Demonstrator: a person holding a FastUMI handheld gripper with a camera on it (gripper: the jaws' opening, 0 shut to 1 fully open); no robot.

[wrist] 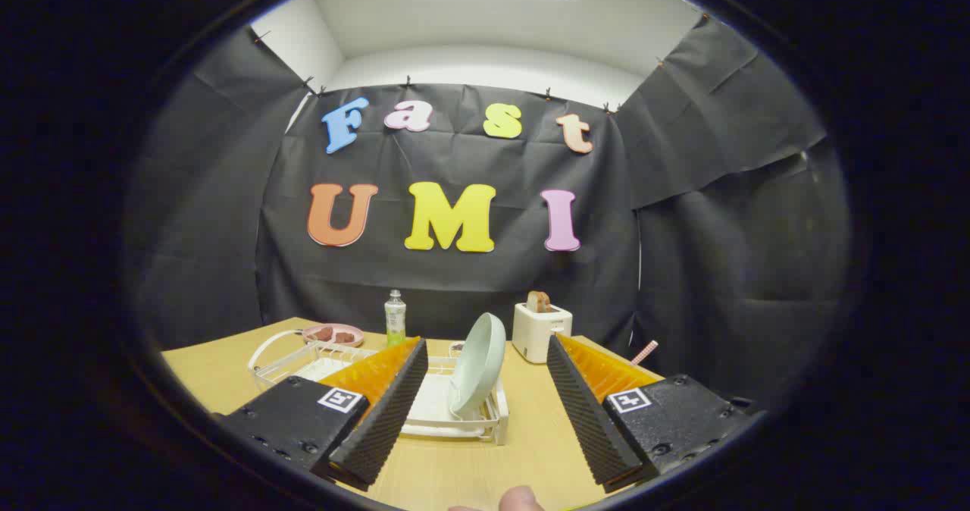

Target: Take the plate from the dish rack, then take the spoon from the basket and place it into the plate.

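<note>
A pale green plate (479, 371) stands on edge in a white dish rack (455, 417) on the wooden table, just ahead of my fingers and between them. My gripper (489, 344) is open, its two fingers spread wide to either side of the rack, with nothing between the pads. A white wire basket (303, 359) sits left of the rack, partly hidden behind my left finger (383, 409); I cannot make out a spoon in it.
Beyond the rack stand a small bottle (395, 318), a pink dish (333, 334) with food, and a white toaster (540, 330) with bread. A striped straw-like stick (644, 352) pokes up past the right finger. A fingertip (520, 499) of a person shows at the near table edge.
</note>
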